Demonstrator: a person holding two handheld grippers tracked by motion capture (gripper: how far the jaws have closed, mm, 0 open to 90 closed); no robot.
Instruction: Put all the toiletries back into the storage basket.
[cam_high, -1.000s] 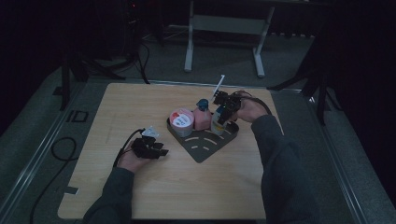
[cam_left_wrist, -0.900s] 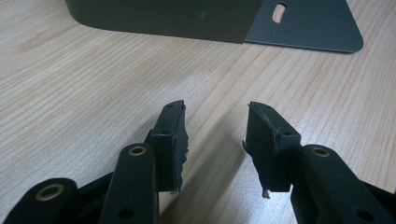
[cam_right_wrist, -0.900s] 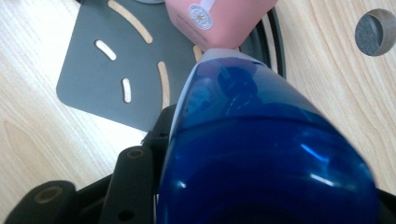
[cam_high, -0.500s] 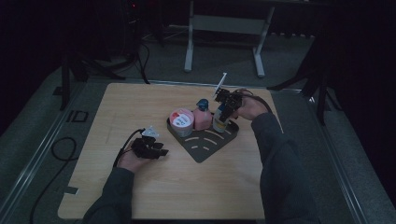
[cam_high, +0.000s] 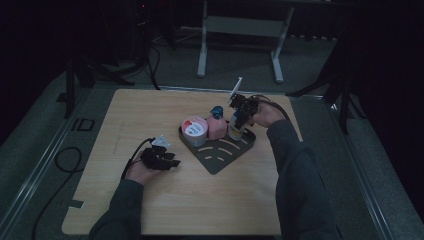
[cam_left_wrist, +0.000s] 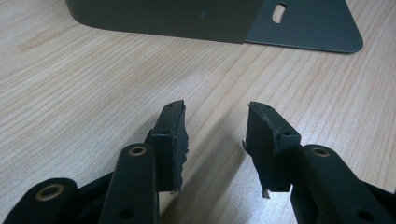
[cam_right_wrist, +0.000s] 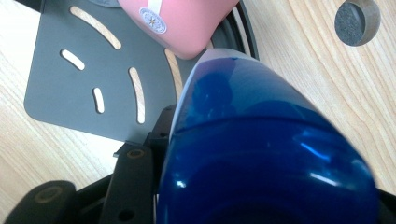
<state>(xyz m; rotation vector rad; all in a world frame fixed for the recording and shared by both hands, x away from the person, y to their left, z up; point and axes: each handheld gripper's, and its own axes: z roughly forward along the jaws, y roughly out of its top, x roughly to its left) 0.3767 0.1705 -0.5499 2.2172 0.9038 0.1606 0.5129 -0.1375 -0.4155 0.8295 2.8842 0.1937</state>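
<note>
Dim floor is surrounding the wooden table. Your right gripper is clamping the blue-capped bottle upright at the tray's far right corner for placing; your left gripper is resting empty, half-spread.

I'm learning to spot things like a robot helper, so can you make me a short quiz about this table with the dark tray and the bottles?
1. True or false: the left hand-held gripper has something between its jaws.
2. Which thing stands between the round pink-lidded tub and the blue-capped bottle on the dark grey slotted metal tray?
A) a yellow cup
B) a pink bottle with a teal cap
C) a green box
3. Fill in: the right hand-held gripper is closed on the ____ bottle.

Key:
1. False; its jaws are open above the bare light wooden table.
2. B, the pink bottle with a teal cap.
3. Blue-capped.
</note>
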